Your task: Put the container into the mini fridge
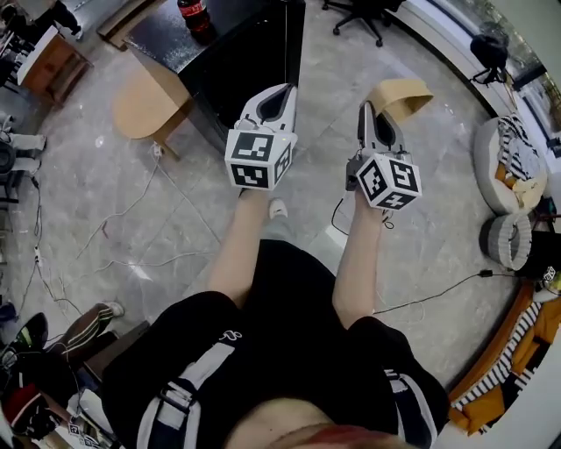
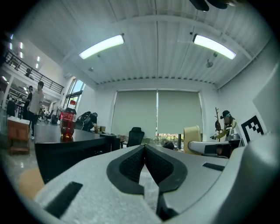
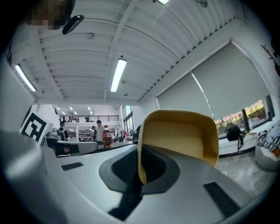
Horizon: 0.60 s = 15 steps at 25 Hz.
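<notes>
The right hand-held gripper (image 3: pixel 139 164) pinched the rim of the yellow container (image 3: pixel 179 135); the left hand-held gripper (image 2: pixel 144 151) was pressed together, empty.

Overhead looking down, others forward (bottle (image 2: pixel 67 124) shared)

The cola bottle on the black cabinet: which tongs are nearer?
Left. The left tongs are at the black cabinet's corner, near the bottle; the right tongs, holding the yellow container, are farther to the right.
</notes>
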Each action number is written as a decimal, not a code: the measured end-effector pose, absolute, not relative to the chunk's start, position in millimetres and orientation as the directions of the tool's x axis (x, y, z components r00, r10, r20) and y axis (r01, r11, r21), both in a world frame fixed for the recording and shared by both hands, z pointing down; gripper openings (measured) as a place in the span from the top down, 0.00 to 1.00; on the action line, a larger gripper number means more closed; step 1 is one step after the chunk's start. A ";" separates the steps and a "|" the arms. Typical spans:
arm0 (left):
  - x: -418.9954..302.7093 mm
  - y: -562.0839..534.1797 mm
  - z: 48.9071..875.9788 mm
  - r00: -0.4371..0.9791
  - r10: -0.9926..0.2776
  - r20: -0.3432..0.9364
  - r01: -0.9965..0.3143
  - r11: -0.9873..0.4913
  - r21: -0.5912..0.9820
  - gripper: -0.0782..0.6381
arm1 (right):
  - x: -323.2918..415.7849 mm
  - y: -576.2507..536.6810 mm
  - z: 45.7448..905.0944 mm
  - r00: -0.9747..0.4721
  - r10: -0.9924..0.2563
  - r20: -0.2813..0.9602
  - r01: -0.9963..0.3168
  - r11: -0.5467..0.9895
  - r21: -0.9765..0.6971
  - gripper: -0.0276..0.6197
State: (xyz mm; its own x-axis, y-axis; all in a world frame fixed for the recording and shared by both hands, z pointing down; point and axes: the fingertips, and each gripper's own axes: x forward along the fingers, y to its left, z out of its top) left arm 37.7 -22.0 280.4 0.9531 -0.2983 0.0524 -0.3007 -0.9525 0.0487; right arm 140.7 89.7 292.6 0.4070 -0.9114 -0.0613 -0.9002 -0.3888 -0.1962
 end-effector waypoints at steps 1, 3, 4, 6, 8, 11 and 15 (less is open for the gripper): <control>52.1 -38.8 284.8 0.954 -0.293 0.069 -0.297 -0.954 0.049 0.88 | 152.8 70.6 298.3 0.407 -0.912 -0.053 -0.897 -0.388 -0.211 0.94; 80.2 -70.6 295.1 0.955 -0.280 0.096 -0.287 -0.956 0.059 0.88 | 175.7 33.6 310.4 0.407 -0.913 -0.027 -0.892 -0.390 -0.228 0.94; 92.9 -85.0 301.0 0.955 -0.275 0.107 -0.283 -0.957 0.067 0.88 | 185.7 17.0 315.8 0.405 -0.914 -0.013 -0.891 -0.392 -0.228 0.94; 115.2 -109.5 312.1 0.955 -0.269 0.124 -0.280 -0.956 0.086 0.88 | 204.4 -9.6 324.0 0.406 -0.914 0.011 -0.889 -0.397 -0.226 0.94; 135.7 -129.5 320.9 0.956 -0.259 0.137 -0.274 -0.956 0.104 0.88 | 223.6 -28.7 329.9 0.415 -0.910 0.030 -0.883 -0.410 -0.228 0.94; 153.7 -149.8 335.9 0.954 -0.253 0.163 -0.275 -0.951 0.139 0.88 | 242.5 -46.1 343.2 0.415 -0.906 0.081 -0.880 -0.422 -0.216 0.94; 162.4 -170.8 349.5 0.947 -0.263 0.184 -0.293 -0.942 0.164 0.88 | 253.5 -72.5 354.0 0.389 -0.913 0.121 -0.890 -0.406 -0.209 0.94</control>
